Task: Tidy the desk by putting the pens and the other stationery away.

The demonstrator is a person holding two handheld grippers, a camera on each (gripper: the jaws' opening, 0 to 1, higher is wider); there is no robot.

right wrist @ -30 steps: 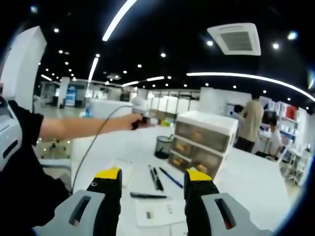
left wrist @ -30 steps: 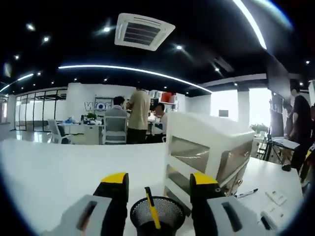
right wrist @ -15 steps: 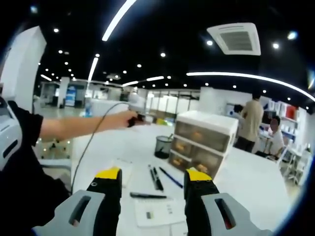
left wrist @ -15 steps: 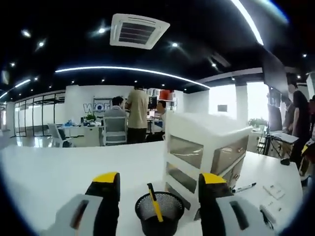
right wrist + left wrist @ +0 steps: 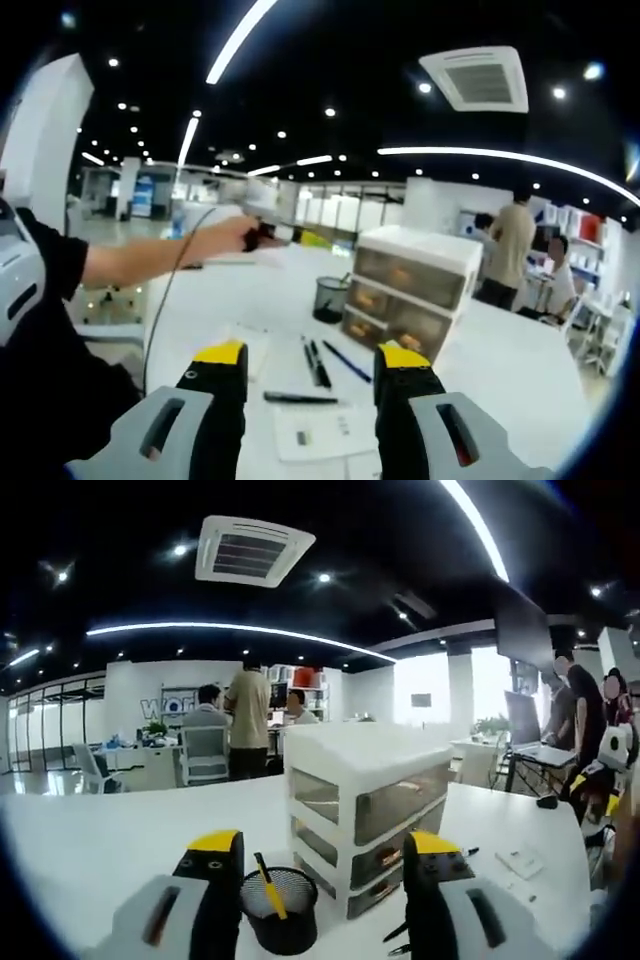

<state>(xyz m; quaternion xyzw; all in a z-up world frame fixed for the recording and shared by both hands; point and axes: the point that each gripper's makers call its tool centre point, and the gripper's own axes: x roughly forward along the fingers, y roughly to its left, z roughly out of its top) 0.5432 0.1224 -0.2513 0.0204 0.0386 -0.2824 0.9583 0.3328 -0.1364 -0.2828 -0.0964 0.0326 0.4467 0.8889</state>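
My left gripper (image 5: 322,845) is open, its yellow-tipped jaws wide apart above a black mesh pen cup (image 5: 278,908) that holds a yellow pen (image 5: 268,885). Right of the cup stands a white drawer unit (image 5: 365,795) with a black pen (image 5: 463,853) beyond it. My right gripper (image 5: 310,355) is open and holds nothing. Ahead of it on the white desk (image 5: 520,360) lie two black pens (image 5: 315,362), a blue pen (image 5: 347,360) and another black pen (image 5: 300,398). The mesh cup (image 5: 330,298) and drawer unit (image 5: 420,290) stand farther back.
A printed paper slip (image 5: 320,430) and a white pad (image 5: 245,345) lie near the pens. A person's outstretched arm (image 5: 150,258) with a trailing cable crosses the left of the right gripper view. Small cards (image 5: 520,860) lie on the desk. People stand at desks behind.
The left gripper's view has pulled back and swung right, so cup and drawers sit farther left and lower. In the right gripper view the outstretched hand has moved left. The right gripper is still.
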